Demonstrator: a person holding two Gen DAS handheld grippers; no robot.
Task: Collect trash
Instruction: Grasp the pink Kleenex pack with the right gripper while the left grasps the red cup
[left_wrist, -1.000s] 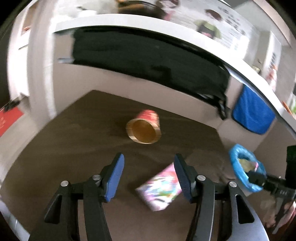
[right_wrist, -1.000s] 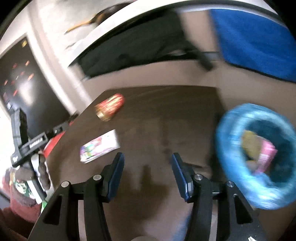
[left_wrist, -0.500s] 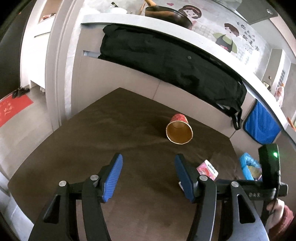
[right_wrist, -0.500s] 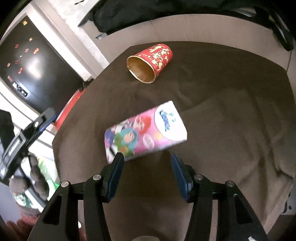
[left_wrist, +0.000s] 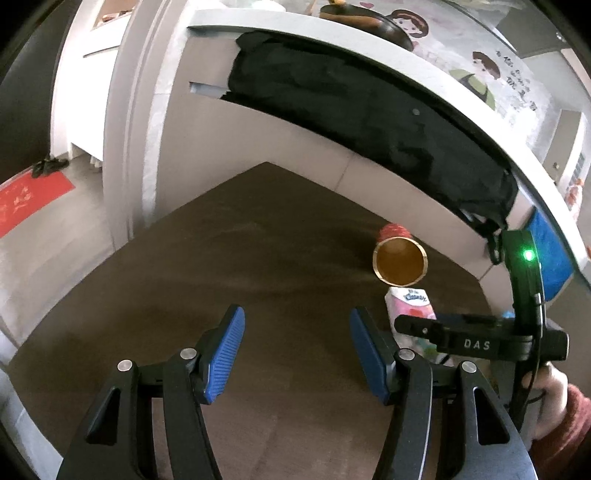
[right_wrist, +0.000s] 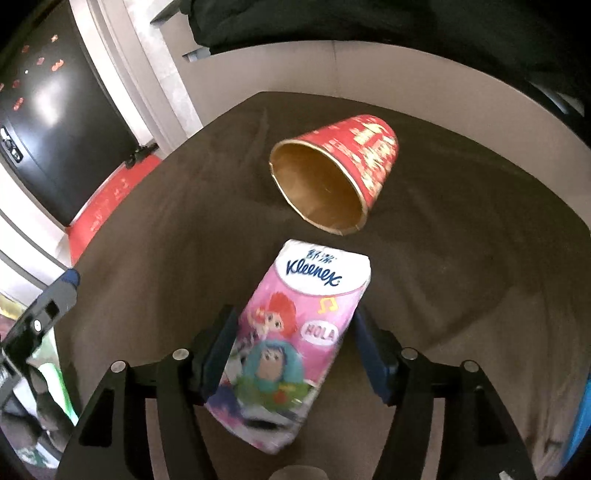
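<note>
A pink Kleenex tissue pack (right_wrist: 295, 339) lies on the dark brown table (right_wrist: 184, 229). My right gripper (right_wrist: 295, 350) is open, its blue pads on either side of the pack. A red paper cup (right_wrist: 332, 177) lies on its side just beyond the pack, mouth towards me. In the left wrist view the cup (left_wrist: 400, 258) and the pack (left_wrist: 410, 306) lie to the right, with the right gripper's body (left_wrist: 480, 338) over the pack. My left gripper (left_wrist: 295, 350) is open and empty above bare table.
A black garment (left_wrist: 369, 110) hangs over the white ledge behind the table. A blue cloth (left_wrist: 554, 254) hangs at the far right. A blue bag's edge (right_wrist: 581, 417) shows at the table's right. A red floor mat (left_wrist: 26, 199) lies at left.
My right gripper has moved forward and now straddles the tissue pack. My left gripper has swung left, so the cup and pack sit further right in its view.
</note>
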